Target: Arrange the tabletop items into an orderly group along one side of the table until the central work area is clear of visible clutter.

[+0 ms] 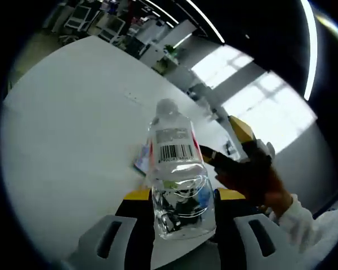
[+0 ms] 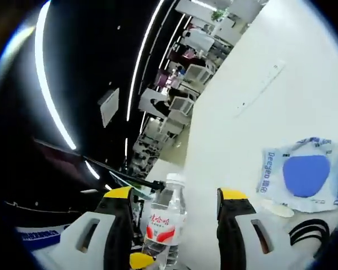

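— What does the left gripper (image 1: 180, 211) have?

— Its yellow-tipped jaws are clamped on one clear plastic water bottle (image 1: 177, 174), barcode label facing the camera, cap pointing away over the white table (image 1: 67, 129). A gloved hand (image 1: 253, 174) holding the other gripper shows just to its right.

— And the right gripper (image 2: 172, 211)?

— Jaws spread wide, holding nothing. The same bottle, with its red and white label (image 2: 160, 222), stands between them, but I cannot tell whether either jaw touches it.

— What else lies on the table?

— In the right gripper view, one white packet with a blue round patch (image 2: 304, 174), flat on the table, to the right of the jaws. A black cable (image 2: 307, 230) curls just below it.
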The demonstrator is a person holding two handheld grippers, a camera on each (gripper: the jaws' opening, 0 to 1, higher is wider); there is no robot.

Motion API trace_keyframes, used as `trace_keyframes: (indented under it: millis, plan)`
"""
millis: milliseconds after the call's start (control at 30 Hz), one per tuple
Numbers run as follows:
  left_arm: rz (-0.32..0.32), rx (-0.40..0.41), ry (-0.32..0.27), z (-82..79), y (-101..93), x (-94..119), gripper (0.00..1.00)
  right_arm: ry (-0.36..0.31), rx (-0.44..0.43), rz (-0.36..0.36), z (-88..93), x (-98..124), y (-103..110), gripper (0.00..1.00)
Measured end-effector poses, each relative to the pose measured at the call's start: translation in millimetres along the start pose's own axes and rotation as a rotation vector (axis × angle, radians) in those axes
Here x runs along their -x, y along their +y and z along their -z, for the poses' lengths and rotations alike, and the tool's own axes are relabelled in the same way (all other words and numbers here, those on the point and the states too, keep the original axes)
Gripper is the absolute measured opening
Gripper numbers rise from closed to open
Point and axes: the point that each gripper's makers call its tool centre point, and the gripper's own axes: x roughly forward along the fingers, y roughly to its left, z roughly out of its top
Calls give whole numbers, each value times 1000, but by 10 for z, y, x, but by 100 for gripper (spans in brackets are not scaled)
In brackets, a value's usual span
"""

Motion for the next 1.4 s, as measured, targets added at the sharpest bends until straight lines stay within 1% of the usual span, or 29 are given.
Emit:
trace_keyframes:
  millis: [67, 100, 133, 200, 367, 500, 567, 633, 733, 833, 867, 933, 1000, 1133, 1233, 1300, 1400]
  plan:
    - [20, -8, -7, -31, -82, 30, 37, 6, 32, 1, 18, -34, 56, 57]
    - [31, -31, -5, -46, -126, 50, 37, 3, 33, -24, 18, -47, 116, 57]
    - [38, -38, -3, -64, -144, 64, 37, 6, 8, -74, 19, -71, 222, 57]
    - [54, -55, 2, -66, -234, 94, 37, 12, -1, -88, 19, -101, 270, 57]
    - [93, -91, 4, -71, -392, 140, 37, 40, 38, -124, 22, -165, 361, 57]
    - [125, -123, 12, -42, -491, 140, 37, 28, 42, -146, -10, -181, 377, 56]
    - [134, -123, 22, -29, -486, 133, 37, 14, 24, -160, -42, -177, 368, 54]
    - [141, -122, 29, -16, -488, 117, 37, 7, 21, -171, -36, -170, 376, 53]
    - [165, -103, 33, 4, -507, 99, 37, 9, -15, -225, 2, -162, 456, 50]
    - [180, -75, 41, 22, -495, 87, 37, 10, -18, -260, 9, -153, 515, 39]
    - [185, -64, 46, 30, -480, 83, 37, 16, -22, -270, 17, -149, 530, 33]
    - [185, -62, 49, 36, -456, 76, 37, 21, -13, -304, 18, -141, 578, 26]
    - [196, -57, 57, 54, -458, 69, 37, 26, -5, -305, 19, -155, 574, 26]
    - [190, -70, 70, 81, -426, 57, 38, 47, 2, -299, 47, -145, 553, 24]
    - [169, -115, 86, 139, -377, 14, 38, 46, -9, -295, 62, -148, 537, 21]
    - [165, -116, 95, 168, -369, -7, 38, 44, 2, -288, 78, -153, 534, 20]
    - [155, -138, 118, 237, -334, -20, 37, 58, 30, -278, 112, -154, 551, 18]
